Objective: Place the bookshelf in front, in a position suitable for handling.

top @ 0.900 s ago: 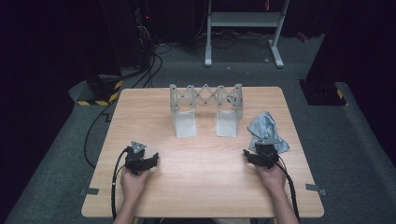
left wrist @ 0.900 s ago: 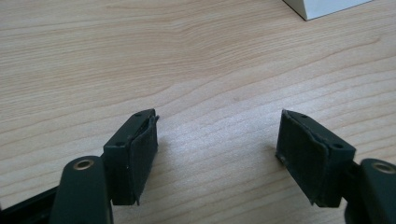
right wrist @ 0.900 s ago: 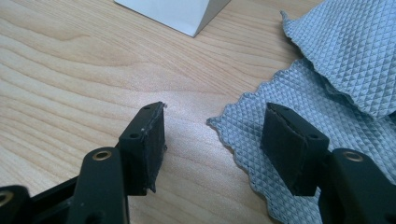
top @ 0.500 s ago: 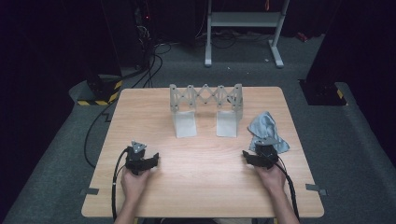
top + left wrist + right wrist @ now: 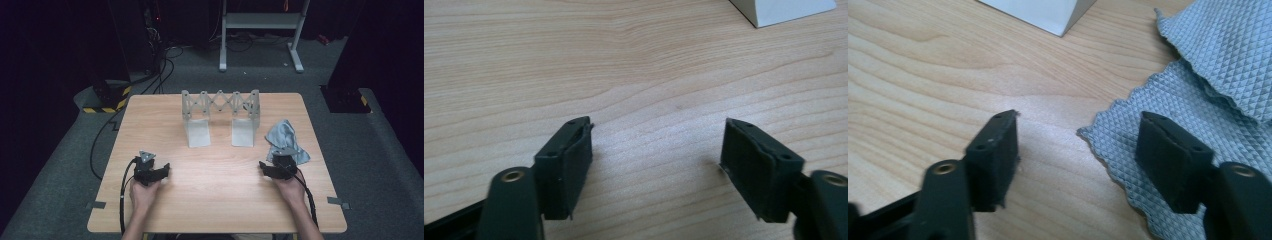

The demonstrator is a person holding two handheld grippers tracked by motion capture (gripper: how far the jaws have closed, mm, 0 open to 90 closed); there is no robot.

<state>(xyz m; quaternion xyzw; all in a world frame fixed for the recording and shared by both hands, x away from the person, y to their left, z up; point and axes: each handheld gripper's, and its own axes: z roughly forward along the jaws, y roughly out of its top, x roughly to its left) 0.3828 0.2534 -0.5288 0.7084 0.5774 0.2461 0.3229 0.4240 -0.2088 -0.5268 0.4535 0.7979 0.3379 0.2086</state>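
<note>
A crumpled grey cloth lies on the right side of the wooden table. My right gripper rests low on the table just at the cloth's near edge. In the right gripper view its jaws stand open, and a corner of the cloth reaches in beside the right-hand jaw without being pinched. My left gripper sits on the table's left side, far from the cloth. Its jaws are open over bare wood.
A white scissor-lattice rack stands at the table's far middle on two white wedge feet. A corner of a foot shows ahead of the left gripper, and a foot's corner ahead of the right. Cables trail off the left edge.
</note>
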